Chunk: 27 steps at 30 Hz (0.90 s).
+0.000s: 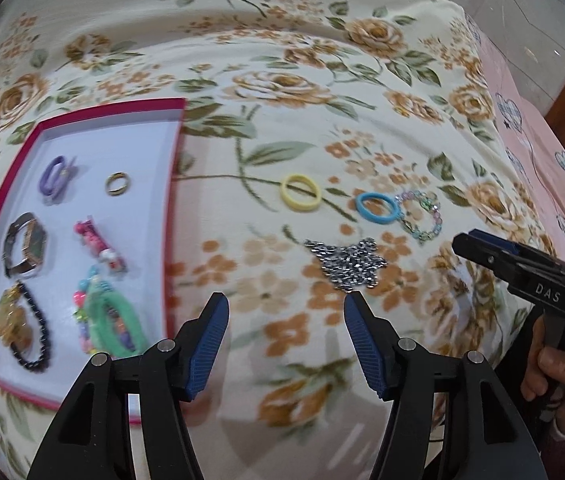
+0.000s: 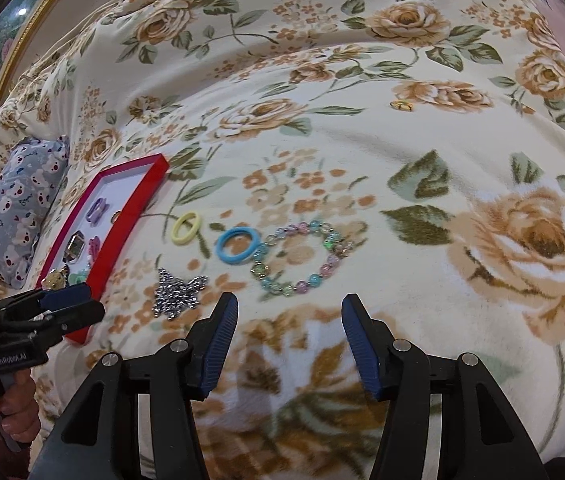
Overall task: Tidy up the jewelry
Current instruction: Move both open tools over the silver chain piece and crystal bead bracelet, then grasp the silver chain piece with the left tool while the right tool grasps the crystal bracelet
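The red tray lies on the flowered blanket and already holds part of the jewelry: a purple hair tie, a small ring, a wristwatch, a pink clip, a dark bead bracelet beside a gold piece, and green bands at its near end; outside it, well apart from its rim, four pieces lie loose in a cluster on the blanket: a yellow ring, a blue ring touching a pastel bead bracelet, and a glittery butterfly clip nearest the cameras; in the right wrist view a further small gold piece sits alone, far up the blanket.

The step in hand looks like an approach for the next pick: the left gripper hangs with its fingers moderately apart and nothing between them, its right fingertip just below the butterfly clip; the right gripper is likewise parted and empty, poised just short of the bead bracelet; neither touches anything.

The next move, as I judge it, calls for lowering one gripper over a single piece, most likely the butterfly clip for the left hand; the clip lies flat on soft pile, so the fingers must press slightly into the blanket and close on its edges without snagging fabric; the bracelet is limp and touches the blue ring, so lifting it may drag the ring along.
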Tool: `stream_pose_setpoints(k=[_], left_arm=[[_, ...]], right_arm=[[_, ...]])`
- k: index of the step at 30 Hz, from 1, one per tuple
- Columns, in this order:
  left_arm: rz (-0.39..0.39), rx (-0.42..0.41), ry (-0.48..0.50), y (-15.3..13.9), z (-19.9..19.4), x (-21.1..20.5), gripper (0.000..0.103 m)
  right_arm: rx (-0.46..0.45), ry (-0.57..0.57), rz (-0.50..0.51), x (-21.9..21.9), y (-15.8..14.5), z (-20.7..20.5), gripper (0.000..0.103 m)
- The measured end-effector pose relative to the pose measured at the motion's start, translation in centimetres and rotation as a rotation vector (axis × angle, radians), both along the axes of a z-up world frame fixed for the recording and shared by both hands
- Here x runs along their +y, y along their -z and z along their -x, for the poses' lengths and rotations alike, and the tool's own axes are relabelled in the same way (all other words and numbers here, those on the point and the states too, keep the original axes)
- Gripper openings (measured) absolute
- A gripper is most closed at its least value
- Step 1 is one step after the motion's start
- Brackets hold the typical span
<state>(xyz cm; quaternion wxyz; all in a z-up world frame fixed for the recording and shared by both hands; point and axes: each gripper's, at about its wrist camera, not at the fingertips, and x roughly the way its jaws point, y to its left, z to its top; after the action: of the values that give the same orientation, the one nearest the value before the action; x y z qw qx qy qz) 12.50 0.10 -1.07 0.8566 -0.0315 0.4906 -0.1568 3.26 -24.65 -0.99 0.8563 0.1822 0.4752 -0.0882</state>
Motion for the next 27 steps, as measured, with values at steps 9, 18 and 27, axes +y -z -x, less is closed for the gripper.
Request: stream_pose_setpoints(k=[9,18,27], left_arm=[[-0.009,0.015,0.063,1.6,-2.4,-3.2,0.065],[-0.010,0.043,0.073,4.2,-4.6,-5.3,0.063],[-0.020,-0.006,0.095,4.9,-4.8,-6.2,0.014]], right_arm=[[0.002,0.003,0.009,-0.8,0.4,-1.0,0.056],[0.034,0.014,0.022,-1.7,2.0,-2.3,0.055],[0.069,0.000,0.130,-0.9,3.1,-3.7,0.014]])
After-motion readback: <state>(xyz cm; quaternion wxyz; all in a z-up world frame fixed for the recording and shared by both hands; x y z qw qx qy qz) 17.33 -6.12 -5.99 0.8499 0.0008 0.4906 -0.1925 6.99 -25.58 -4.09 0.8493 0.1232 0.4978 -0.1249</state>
